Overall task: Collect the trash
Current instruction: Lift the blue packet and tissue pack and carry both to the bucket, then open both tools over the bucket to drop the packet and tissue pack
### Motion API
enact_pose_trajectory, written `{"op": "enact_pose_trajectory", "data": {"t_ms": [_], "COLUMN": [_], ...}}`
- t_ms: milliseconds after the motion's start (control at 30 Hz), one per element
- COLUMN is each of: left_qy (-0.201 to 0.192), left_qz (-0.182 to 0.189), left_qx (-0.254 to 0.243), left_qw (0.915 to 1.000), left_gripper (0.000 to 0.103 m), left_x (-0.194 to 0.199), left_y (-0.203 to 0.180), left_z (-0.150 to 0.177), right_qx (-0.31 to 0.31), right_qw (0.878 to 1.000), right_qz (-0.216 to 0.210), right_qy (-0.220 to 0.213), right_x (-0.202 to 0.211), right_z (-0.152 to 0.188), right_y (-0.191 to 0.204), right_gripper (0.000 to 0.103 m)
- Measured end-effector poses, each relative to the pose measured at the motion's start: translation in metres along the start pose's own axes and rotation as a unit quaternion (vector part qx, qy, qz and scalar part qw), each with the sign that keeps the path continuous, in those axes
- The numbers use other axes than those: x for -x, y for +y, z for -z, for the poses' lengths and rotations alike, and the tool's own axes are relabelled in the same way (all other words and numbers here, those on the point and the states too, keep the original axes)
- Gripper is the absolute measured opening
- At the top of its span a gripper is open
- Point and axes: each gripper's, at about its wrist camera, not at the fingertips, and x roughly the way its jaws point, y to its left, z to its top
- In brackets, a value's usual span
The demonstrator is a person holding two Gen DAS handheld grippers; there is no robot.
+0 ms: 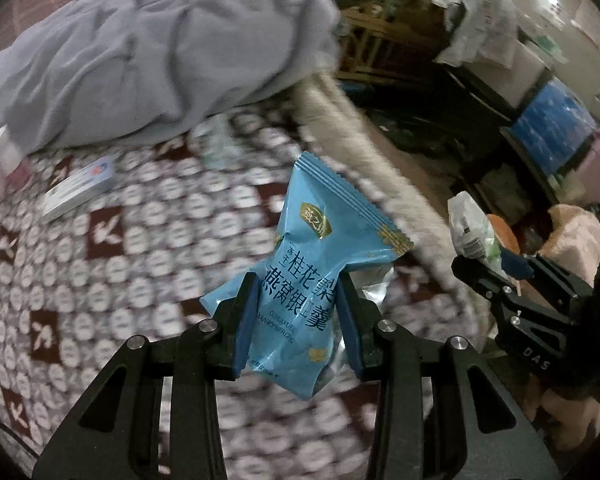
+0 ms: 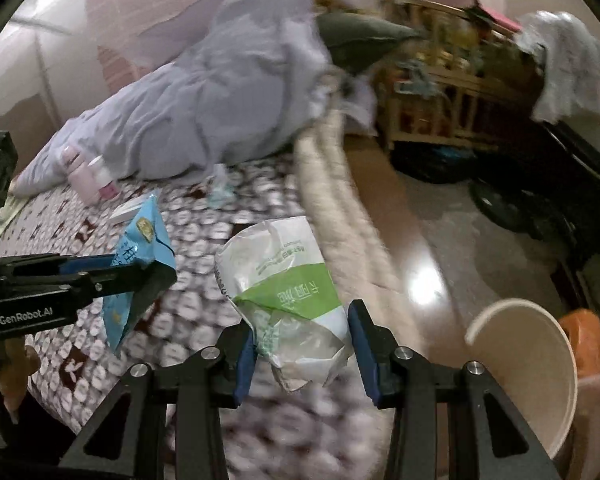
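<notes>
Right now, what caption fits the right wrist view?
Right tool grips a white-green wrapper above the patterned bed.

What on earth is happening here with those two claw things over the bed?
A person is tidying trash off a bed with a hand-held gripper in each hand. The left gripper is clamped on a blue snack wrapper, and the right gripper is clamped on a crumpled white and green wrapper. Both pieces are lifted above the patterned bedspread. A round white bin sits low on the right, beside the bed. Two small bottles and a flat box lie on the bed near the grey quilt.
</notes>
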Motion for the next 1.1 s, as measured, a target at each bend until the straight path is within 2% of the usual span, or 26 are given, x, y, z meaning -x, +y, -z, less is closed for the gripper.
{"op": "enact_pose_trajectory", "data": {"t_ms": [367,733,900,1100], "left_qy": [0.009,0.027,0.039,0.046], "left_qz": [0.054,0.109,0.13,0.153], "left_qx": [-0.065,-0.108,-0.108,-0.111], "left_qw": [0.9964,0.9878,0.9848,0.9809], "left_gripper": [0.036,0.036,0.036,0.036], "left_x": [-0.026,-0.058,-0.076,-0.088], "left_y": [-0.103,-0.195,-0.222,-0.238], "left_z": [-0.024,-0.033,-0.038,-0.042], "right_qx": [-0.074,-0.16,-0.186,-0.203], "right_qw": [0.995,0.978,0.972,0.968], "right_qz": [0.068,0.131,0.14,0.144], "right_qy": [-0.003,0.018,0.031,0.038], "right_x": [0.037,0.054,0.048,0.045], "right_z": [0.031,0.074,0.084,0.092], "right_y": [-0.096,-0.194,-0.218,-0.23], "right_gripper": [0.041,0.041,0.041,0.042]}}
